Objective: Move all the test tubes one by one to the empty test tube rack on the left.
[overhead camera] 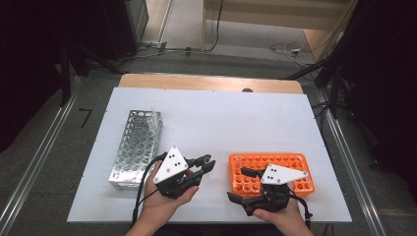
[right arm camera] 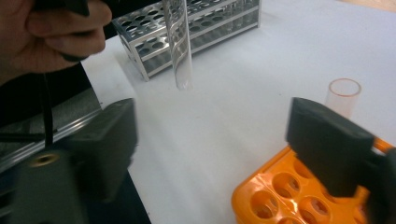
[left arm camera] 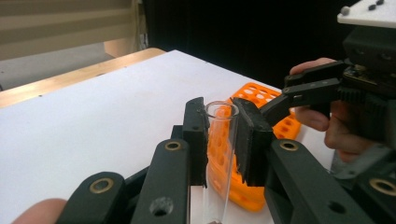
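My left gripper (left arm camera: 220, 112) is shut on a clear glass test tube (left arm camera: 217, 154), gripped just below its open rim. From the right gripper view the same tube (right arm camera: 180, 46) hangs upright above the white table, near the silver metal rack (right arm camera: 187, 28). In the high view the left gripper (overhead camera: 206, 163) is between the silver rack (overhead camera: 136, 147) and the orange rack (overhead camera: 290, 164). My right gripper (right arm camera: 215, 144) stands open with nothing between its jaws, at the orange rack's near left corner (overhead camera: 242, 185). Another clear tube (right arm camera: 344, 95) stands in the orange rack (right arm camera: 299, 191).
The white table top (overhead camera: 221, 123) has free room behind and between the two racks. A wooden edge (overhead camera: 211, 82) runs along the far side. Metal rails and cables lie on the floor around the table. The other hand and gripper (left arm camera: 317, 88) are close at the right of the left gripper view.
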A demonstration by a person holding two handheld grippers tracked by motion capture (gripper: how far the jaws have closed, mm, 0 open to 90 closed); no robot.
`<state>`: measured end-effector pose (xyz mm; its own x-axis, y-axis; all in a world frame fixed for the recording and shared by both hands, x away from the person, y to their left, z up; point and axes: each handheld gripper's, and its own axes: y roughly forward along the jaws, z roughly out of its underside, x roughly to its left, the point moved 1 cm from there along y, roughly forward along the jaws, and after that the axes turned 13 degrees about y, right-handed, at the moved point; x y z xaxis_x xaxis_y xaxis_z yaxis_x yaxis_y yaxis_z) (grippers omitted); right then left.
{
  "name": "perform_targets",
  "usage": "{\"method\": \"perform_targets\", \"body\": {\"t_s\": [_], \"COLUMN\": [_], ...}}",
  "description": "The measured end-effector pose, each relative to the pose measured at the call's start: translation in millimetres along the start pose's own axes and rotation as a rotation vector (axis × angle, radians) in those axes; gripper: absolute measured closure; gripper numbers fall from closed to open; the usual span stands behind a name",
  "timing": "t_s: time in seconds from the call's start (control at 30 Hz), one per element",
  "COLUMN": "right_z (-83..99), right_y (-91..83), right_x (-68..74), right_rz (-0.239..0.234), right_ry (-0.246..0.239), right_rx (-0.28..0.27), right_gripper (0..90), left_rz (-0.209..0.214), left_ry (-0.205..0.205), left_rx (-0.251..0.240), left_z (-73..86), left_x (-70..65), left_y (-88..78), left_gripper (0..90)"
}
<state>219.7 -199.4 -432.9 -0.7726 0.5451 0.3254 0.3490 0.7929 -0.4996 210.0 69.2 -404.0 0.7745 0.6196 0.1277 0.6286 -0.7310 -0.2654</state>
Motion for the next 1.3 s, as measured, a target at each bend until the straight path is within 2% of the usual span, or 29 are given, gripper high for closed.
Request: {"method": "perform_targets", "body": {"t_s": [0.1,0.33,0.57,0.83,1.3], "right_z": [0.0,-0.6,0.2,1.6,3.7], "right_y": [-3.6,-11.7,-19.3,-31.5,-42.9], "right_x": [-5.0,-19.5,-30.9,-44.7,-59.2], "right_rz": [-0.004,0.011,0.037,0.068,0.121], "right_ry": [0.010,0.043,0.052,0.053,0.080], "right_rx": [-0.010,-0.042,-0.065,-0.103,-0.114], "right_gripper": [0.0,0.0,0.0,0.0,0.0], "left_rz": [-0.017,-0.046,-0.084,-0.146,-0.276], "left_ry": [-0.004,-0.028,-0.028,-0.067,-0.105], "left_rx": [-0.002,-0.015,-0.014,-0.016,-0.017], "left_z": [-0.2,0.4,1.4,8.1,16.0], "left_x": [5.8,19.2,32.3,56.0,99.8], "left_y": [-2.4,-7.8,-13.0,-22.7,-38.8], "left_gripper": [76.2,76.3,76.3,76.3,76.3]}}
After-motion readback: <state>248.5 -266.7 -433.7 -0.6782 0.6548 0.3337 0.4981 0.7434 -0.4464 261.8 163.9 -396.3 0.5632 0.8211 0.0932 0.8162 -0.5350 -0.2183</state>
